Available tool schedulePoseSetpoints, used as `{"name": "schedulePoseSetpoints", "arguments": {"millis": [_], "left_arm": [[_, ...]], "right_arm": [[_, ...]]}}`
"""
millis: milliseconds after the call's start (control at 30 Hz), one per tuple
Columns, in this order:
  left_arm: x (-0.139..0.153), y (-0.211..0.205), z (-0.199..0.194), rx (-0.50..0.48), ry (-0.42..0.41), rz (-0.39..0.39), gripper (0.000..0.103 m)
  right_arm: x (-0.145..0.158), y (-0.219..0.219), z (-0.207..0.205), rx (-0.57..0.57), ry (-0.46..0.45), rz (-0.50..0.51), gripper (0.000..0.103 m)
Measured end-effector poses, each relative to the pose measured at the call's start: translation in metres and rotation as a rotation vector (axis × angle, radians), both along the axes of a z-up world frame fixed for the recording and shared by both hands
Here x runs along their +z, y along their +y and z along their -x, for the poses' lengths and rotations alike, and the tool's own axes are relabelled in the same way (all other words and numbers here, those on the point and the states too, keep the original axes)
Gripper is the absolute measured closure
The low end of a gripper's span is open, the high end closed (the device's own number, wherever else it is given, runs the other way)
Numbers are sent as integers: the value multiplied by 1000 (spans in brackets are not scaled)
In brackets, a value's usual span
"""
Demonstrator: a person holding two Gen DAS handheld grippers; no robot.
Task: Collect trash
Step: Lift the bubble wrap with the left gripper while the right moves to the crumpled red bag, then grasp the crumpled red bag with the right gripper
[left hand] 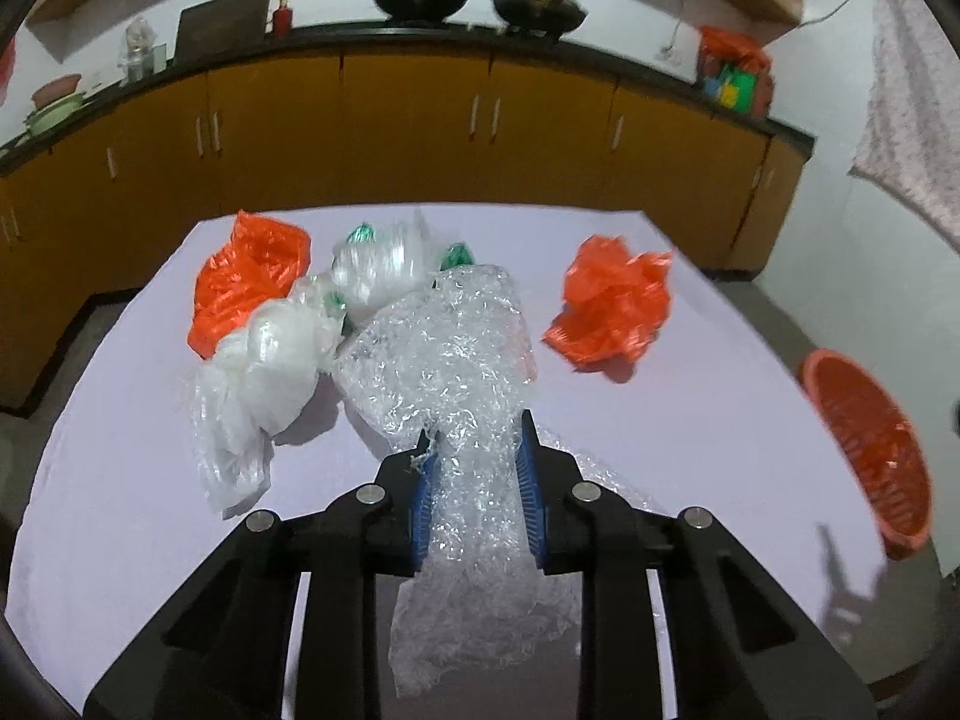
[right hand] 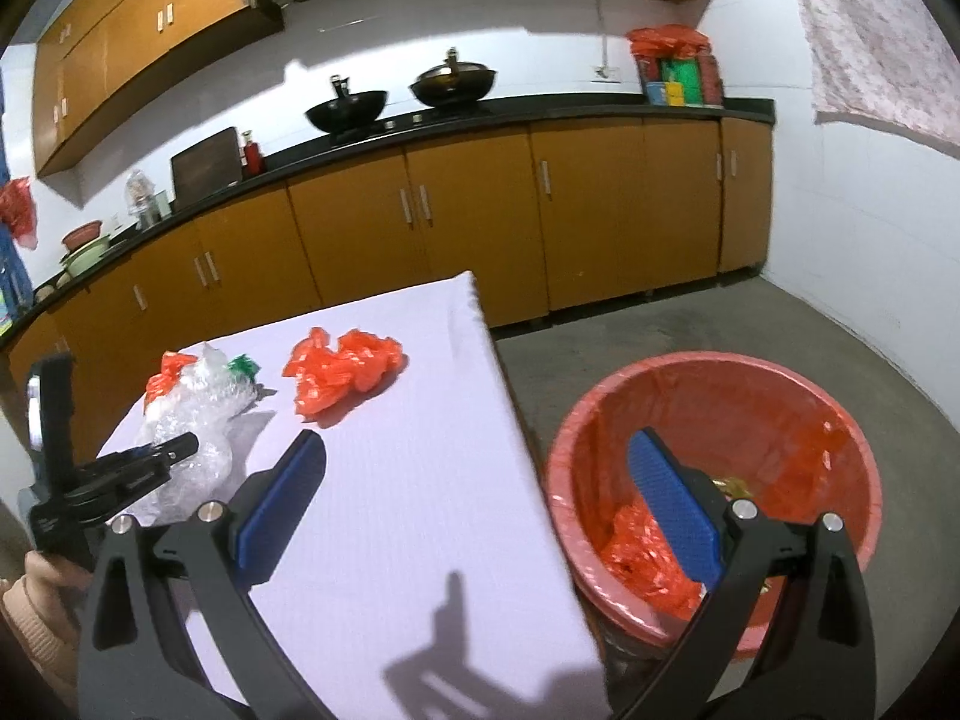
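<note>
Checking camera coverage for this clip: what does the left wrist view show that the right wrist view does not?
Only the left wrist view shows the left tongs shut on the bubble wrap from close up, and the white plastic bags beside it.

Only the right wrist view shows inside the red bin, with orange plastic already in it, and the right tongs open and empty.

Both show the white table, the loose orange bag, the bubble wrap and the bin.

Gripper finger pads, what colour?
Blue ribbed pads on black fingers; clearest in right wrist view.
</note>
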State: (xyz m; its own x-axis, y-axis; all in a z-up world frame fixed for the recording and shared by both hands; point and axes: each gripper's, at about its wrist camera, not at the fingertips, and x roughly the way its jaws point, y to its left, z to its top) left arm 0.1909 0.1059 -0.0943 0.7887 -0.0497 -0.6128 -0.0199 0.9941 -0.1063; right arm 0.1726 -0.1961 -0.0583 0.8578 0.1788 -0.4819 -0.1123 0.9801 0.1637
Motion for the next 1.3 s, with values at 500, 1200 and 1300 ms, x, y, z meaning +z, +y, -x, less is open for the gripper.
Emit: {"name": "schedulePoseSetpoints", "arguments": {"millis": [500, 1200, 1300], "left_arm": [[44, 72, 37, 166, -175, -2, 78], [30, 115, 23, 265, -146, -11, 78], [30, 115, 22, 267, -145, -1, 78]], "right_arm": [[-7, 93, -65, 152, 86, -16, 16], [-34, 178, -162, 132, 134, 48, 21], [-41, 189, -173, 138, 150, 97, 21]]}}
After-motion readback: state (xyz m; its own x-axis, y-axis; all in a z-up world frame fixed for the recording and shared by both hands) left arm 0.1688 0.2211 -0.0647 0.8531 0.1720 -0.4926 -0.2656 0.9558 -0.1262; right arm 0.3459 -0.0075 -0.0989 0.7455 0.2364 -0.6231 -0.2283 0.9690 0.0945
